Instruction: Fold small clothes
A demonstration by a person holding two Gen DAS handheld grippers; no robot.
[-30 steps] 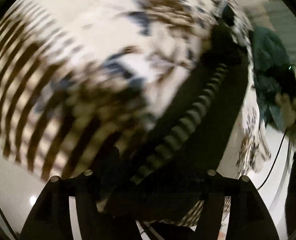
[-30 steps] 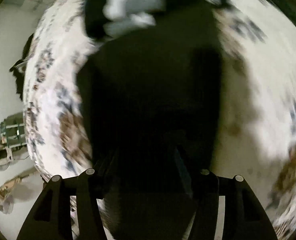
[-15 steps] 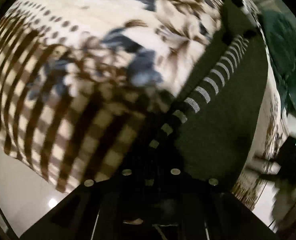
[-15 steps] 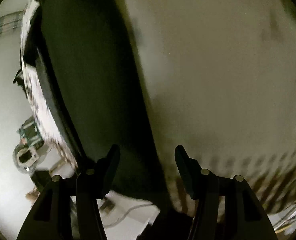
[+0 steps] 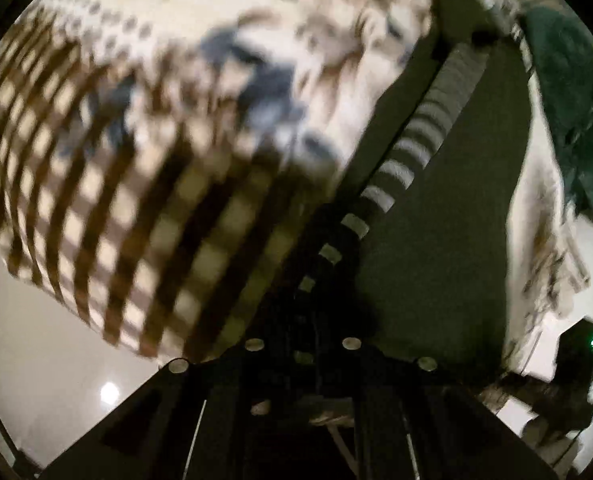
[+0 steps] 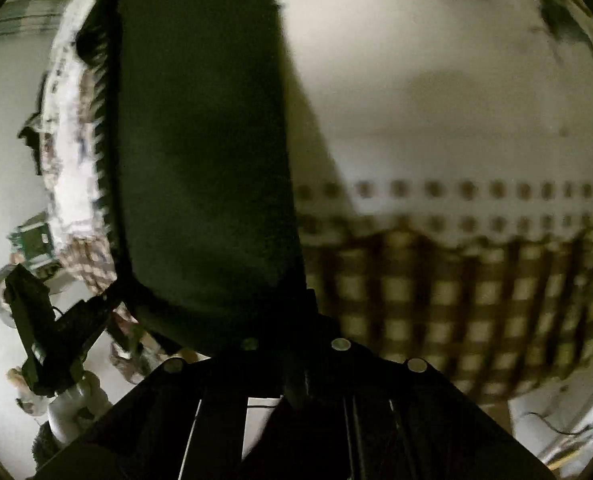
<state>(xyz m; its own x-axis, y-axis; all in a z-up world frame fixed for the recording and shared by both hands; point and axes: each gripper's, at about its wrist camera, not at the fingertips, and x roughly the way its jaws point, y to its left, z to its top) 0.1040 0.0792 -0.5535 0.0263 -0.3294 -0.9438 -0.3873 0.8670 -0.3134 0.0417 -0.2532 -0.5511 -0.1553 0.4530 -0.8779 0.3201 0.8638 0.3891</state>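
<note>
Left wrist view: left tongs point(image 5: 302, 320) clamped on a dark green striped-edge garment point(image 5: 436, 240); right tongs point(image 6: 292, 344) clamped on it too, over patterned bedding point(image 5: 136, 160).

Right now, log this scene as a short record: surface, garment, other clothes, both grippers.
surface: patterned bedspread, brown check border, floral middle
garment: dark green garment with a striped band, lying on the bedspread
other clothes: teal garment at the bedspread's far edge
left gripper: jaws closed at the striped end of the dark green garment; the pinch itself is too dark to confirm
right gripper: jaws closed at the garment's near edge; the hold is not clear
floor: pale, glossy
</note>
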